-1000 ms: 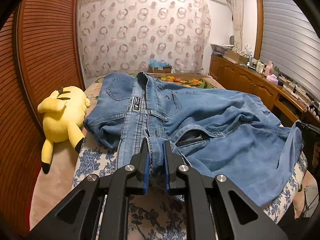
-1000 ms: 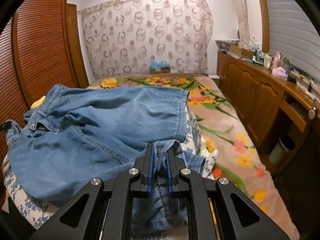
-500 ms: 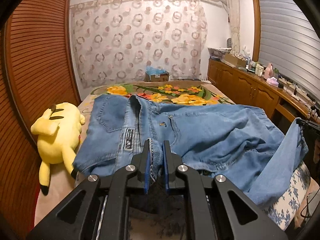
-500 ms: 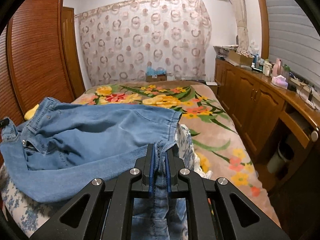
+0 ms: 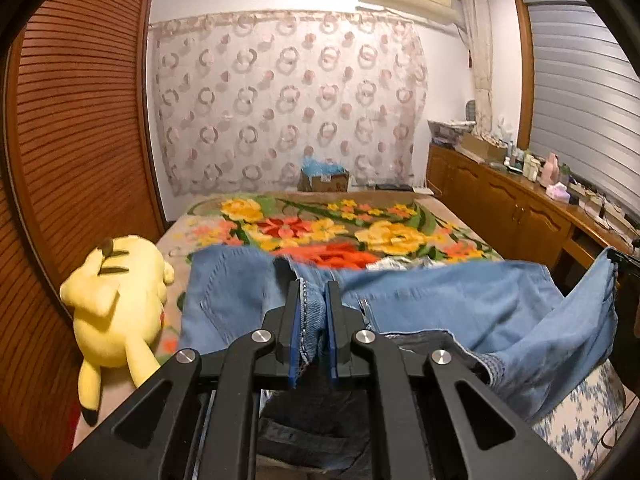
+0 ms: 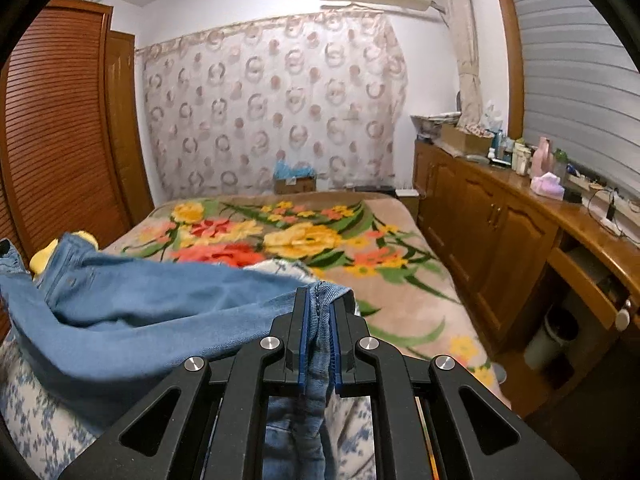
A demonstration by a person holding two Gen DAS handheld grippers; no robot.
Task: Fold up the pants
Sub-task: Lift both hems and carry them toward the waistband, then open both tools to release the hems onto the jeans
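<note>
Light blue jeans (image 5: 460, 304) hang stretched between my two grippers above the near end of the bed. My left gripper (image 5: 313, 292) is shut on a seamed edge of the jeans near the waistband. My right gripper (image 6: 319, 300) is shut on a hemmed edge at the other end of the jeans (image 6: 152, 300). The cloth sags between them and drapes toward me below the fingers. The far right end of the jeans, with the other gripper, shows at the right edge of the left wrist view (image 5: 608, 268).
A yellow plush toy (image 5: 116, 304) lies at the bed's left side by the slatted wooden wardrobe (image 5: 72, 140). A floral blanket (image 6: 320, 236) covers the bed. A wooden cabinet (image 6: 500, 232) with clutter runs along the right. A blue-flowered sheet (image 5: 580, 412) lies under the jeans.
Both grippers have lifted and pulled back toward me with the jeans. The jeans have come up off the bed and now hang between them; more of the floral blanket shows.
</note>
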